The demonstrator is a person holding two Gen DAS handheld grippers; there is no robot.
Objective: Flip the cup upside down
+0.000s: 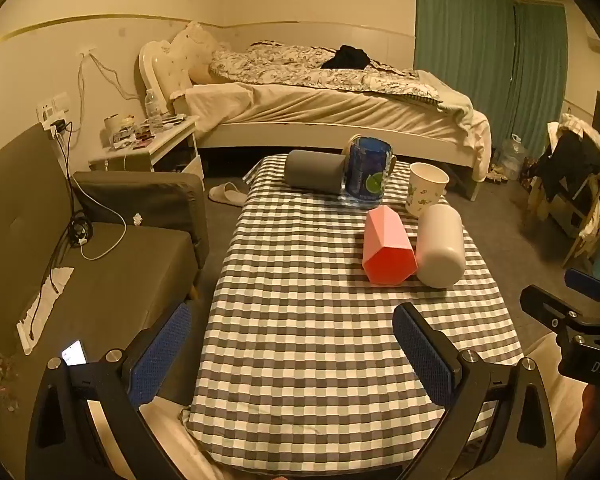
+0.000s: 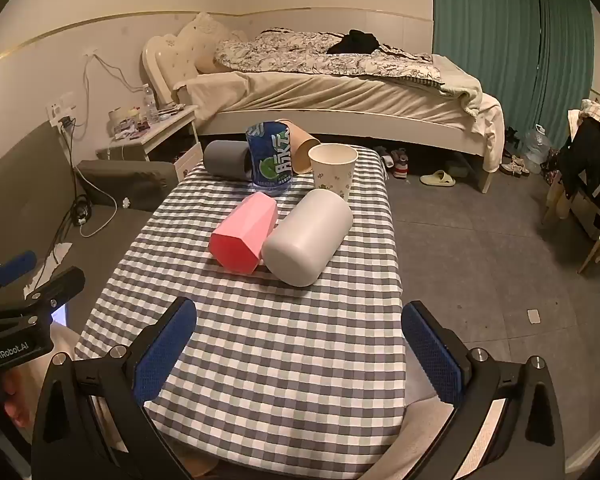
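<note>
Paper cup (image 2: 333,169): upright, mouth up, upper centre of frame, far end of the checked bench (image 2: 260,360); probably the one to flip.
Pink cup (image 2: 244,238), white cup (image 2: 307,238): lying touching, centre frame.
Left hand-held gripper (image 1: 296,354): jaws spread, empty.
Right hand-held gripper (image 2: 300,350): jaws spread, empty, nearer the cups, ready to reach.

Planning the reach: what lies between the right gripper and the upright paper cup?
In the right wrist view, the white cup on its side lies between the open right gripper and the paper cup; the pink cup is just left.
</note>
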